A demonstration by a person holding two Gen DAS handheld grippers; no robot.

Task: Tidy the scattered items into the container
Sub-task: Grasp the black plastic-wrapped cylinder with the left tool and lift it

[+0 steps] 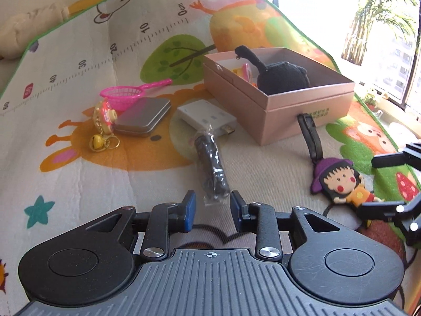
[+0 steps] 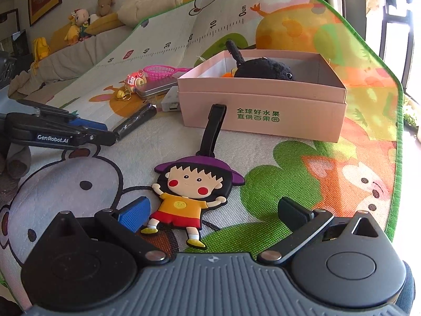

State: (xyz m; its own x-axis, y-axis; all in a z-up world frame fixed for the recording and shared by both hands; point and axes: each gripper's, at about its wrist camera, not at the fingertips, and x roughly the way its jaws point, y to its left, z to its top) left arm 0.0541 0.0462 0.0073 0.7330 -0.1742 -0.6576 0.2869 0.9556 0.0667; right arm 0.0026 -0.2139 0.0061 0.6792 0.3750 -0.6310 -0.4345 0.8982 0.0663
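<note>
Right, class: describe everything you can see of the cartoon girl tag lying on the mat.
The cartoon girl tag is a flat, rubbery-looking figure: purple hat, black hair, red cheeks, orange shirt with a smiley, red shorts, yellow shoes, arms raised. A long black strap runs from the hat towards the pink box; its end lies at the box's front wall. It lies face up on the mat, ahead of the right gripper, whose jaws stand wide apart and not touching it.

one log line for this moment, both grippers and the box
left gripper: shut on wrapped stick, near end | right gripper: open, over doll tag | box: plush toy inside
</note>
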